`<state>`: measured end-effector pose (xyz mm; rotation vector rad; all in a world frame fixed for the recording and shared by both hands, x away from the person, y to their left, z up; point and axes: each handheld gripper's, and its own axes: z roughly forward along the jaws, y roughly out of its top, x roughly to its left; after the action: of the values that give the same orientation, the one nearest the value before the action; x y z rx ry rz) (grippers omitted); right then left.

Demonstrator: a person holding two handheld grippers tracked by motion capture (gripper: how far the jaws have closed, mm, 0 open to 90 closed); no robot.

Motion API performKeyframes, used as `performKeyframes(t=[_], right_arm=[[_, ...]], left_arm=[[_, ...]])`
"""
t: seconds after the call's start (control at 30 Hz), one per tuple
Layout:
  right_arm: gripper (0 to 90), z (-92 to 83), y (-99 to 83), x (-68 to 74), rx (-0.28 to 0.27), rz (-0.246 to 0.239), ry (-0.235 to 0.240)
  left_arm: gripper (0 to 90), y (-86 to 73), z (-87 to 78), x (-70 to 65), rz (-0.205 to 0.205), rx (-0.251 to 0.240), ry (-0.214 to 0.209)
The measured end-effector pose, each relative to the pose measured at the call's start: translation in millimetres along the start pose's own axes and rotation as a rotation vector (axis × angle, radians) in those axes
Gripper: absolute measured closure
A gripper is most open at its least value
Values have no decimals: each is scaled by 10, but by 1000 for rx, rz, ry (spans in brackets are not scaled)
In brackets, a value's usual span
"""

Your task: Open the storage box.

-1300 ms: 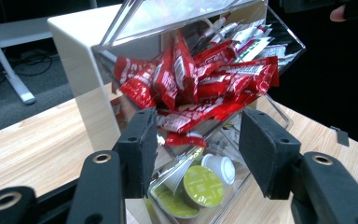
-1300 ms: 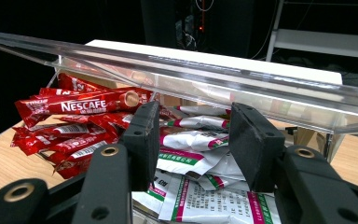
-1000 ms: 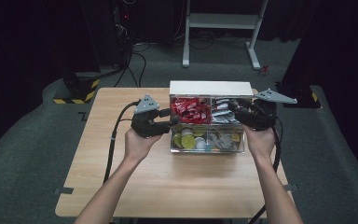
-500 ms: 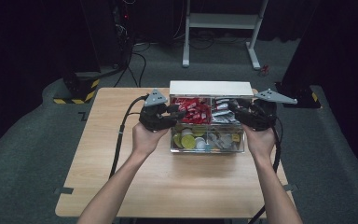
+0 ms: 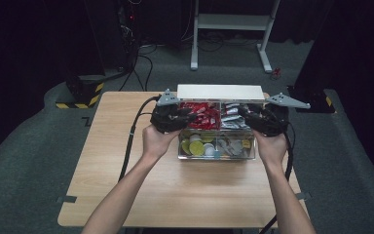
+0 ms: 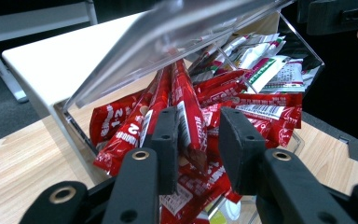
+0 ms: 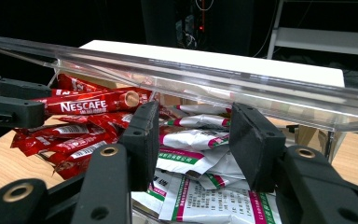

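Now | left hand-held gripper closing round red stick | right hand-held gripper parted

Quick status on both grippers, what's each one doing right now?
Left gripper: jaws just been closing around a red sachet stick; firm grip cannot be told.
Right gripper: open, empty, over the white sachets.

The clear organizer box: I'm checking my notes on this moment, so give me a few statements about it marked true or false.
1. The left gripper has a red stick packet between its jaws, which have just been closing. True.
2. The clear box sits on the floor. False: it is on the wooden table.
3. The right gripper reaches over the white sachets. True.
4. The lid is shut. False: it is raised.
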<state>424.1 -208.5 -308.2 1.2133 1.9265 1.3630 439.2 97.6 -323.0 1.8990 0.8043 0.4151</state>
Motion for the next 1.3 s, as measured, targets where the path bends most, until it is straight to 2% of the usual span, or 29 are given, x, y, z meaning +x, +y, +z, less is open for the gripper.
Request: performKeyframes(t=[0.23,0.57,1.0,1.3], right_arm=[[525,11,1,3,3,0,-2],[525,11,0,1,3,2,0],[525,10,-3,5,3,6,-2],[525,9,-4,-2,2,9,3]], left_arm=[[698,25,73,-17,6,18,11],[790,20,105,-26,17,24,31],[824,24,8,-35,40,6,23],[824,-9,-60,-26,20,-14,0]])
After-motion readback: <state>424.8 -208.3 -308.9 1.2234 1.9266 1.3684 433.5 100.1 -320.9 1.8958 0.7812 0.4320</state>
